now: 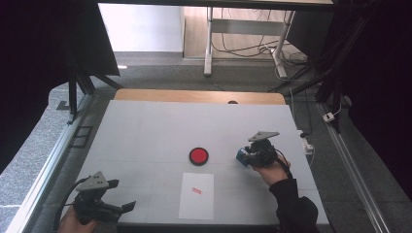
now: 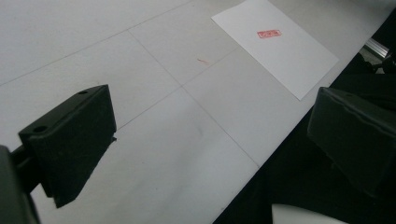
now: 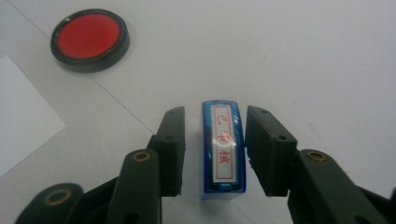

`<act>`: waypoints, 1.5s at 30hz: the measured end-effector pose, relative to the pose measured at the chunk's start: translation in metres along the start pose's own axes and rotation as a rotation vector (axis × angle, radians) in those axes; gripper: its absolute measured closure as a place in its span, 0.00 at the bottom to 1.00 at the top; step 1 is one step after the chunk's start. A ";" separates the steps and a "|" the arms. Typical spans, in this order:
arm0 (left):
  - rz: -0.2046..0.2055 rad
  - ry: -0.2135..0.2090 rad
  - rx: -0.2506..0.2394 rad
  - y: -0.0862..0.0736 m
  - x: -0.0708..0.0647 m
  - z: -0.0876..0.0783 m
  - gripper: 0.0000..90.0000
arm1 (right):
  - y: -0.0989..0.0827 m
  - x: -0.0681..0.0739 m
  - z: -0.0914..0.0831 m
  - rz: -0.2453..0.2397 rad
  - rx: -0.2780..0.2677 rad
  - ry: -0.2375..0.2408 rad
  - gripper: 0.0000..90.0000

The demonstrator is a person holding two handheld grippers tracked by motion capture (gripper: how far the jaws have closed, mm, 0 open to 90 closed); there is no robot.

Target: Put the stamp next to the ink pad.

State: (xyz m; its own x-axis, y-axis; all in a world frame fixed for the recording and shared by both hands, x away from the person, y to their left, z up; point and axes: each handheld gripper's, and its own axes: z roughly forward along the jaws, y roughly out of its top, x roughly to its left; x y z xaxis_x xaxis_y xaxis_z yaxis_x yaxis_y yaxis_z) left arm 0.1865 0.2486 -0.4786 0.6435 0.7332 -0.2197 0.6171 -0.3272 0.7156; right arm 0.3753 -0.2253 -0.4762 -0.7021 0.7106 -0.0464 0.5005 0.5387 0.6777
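At the desk's (image 1: 145, 131) near-left corner, the left gripper (image 1: 127, 206) hovers with its jaws wide apart and nothing between them, well away from the work. Next comes the white sheet (image 1: 196, 195) with a red stamp mark (image 1: 196, 191), then the round red ink pad (image 1: 198, 156). Farthest right, the right gripper (image 3: 212, 149) straddles the blue stamp (image 3: 223, 149), which appears to rest on the desk. The stamp's long axis runs along the jaws, with slim gaps on both sides, so they seem not to press it.

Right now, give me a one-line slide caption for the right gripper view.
Right gripper open around the blue stamp standing on the table, red ink pad beyond.
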 end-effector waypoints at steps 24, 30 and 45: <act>-0.008 -0.003 -0.001 0.000 0.001 0.000 0.01 | 0.009 0.023 -0.015 0.012 -0.044 0.042 0.39; -0.010 -0.007 -0.002 -0.001 0.001 0.000 0.01 | 0.008 0.029 -0.019 0.009 -0.045 0.064 0.36; -0.017 -0.022 -0.007 -0.001 0.003 -0.001 0.01 | 0.003 0.038 -0.034 0.047 -0.100 0.095 0.18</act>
State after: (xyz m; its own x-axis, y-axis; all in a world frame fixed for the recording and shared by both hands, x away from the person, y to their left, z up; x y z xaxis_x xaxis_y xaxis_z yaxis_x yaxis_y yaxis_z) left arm 0.1874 0.2517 -0.4792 0.6429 0.7254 -0.2459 0.6249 -0.3111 0.7161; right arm 0.3329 -0.2120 -0.4512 -0.7262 0.6854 0.0541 0.4846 0.4543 0.7475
